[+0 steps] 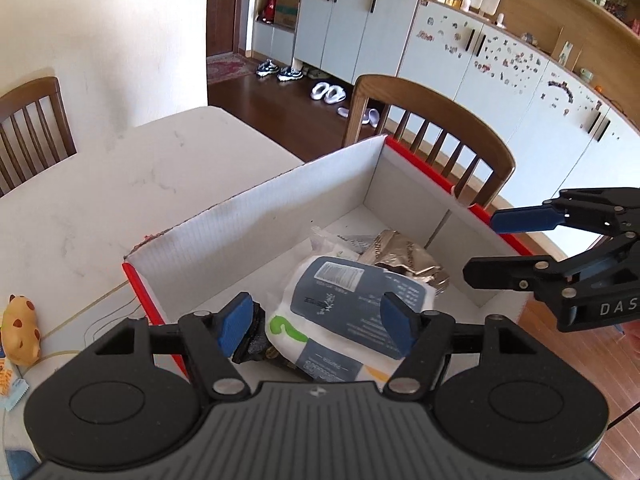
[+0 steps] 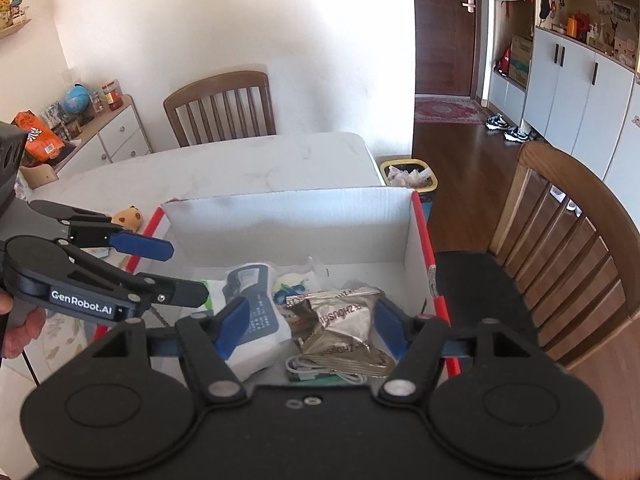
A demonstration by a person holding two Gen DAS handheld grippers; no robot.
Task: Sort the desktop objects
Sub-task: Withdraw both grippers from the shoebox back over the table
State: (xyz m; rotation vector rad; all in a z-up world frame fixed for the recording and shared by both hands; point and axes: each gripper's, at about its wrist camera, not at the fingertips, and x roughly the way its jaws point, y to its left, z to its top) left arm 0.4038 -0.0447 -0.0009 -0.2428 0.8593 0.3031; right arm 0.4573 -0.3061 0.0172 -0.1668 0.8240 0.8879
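Note:
A red-edged white cardboard box [image 1: 256, 216] stands on the white table and also shows in the right wrist view [image 2: 288, 216]. Inside lie a white and blue tissue pack [image 1: 352, 312], also seen in the right wrist view [image 2: 256, 320], a crumpled silver snack bag [image 1: 404, 256] [image 2: 344, 328], a white cable [image 2: 316, 368] and a black object [image 1: 256, 344]. My left gripper [image 1: 316, 324] is open and empty above the tissue pack. My right gripper [image 2: 308, 320] is open and empty above the silver bag. Each gripper shows in the other's view [image 1: 484, 246] [image 2: 188, 270].
A yellow spotted plush toy [image 1: 22, 330] [image 2: 130, 216] and a snack packet [image 1: 10, 384] lie on the table left of the box. Wooden chairs [image 1: 436, 136] [image 2: 220, 108] stand around the table. A yellow waste bin [image 2: 408, 174] stands on the floor past the table.

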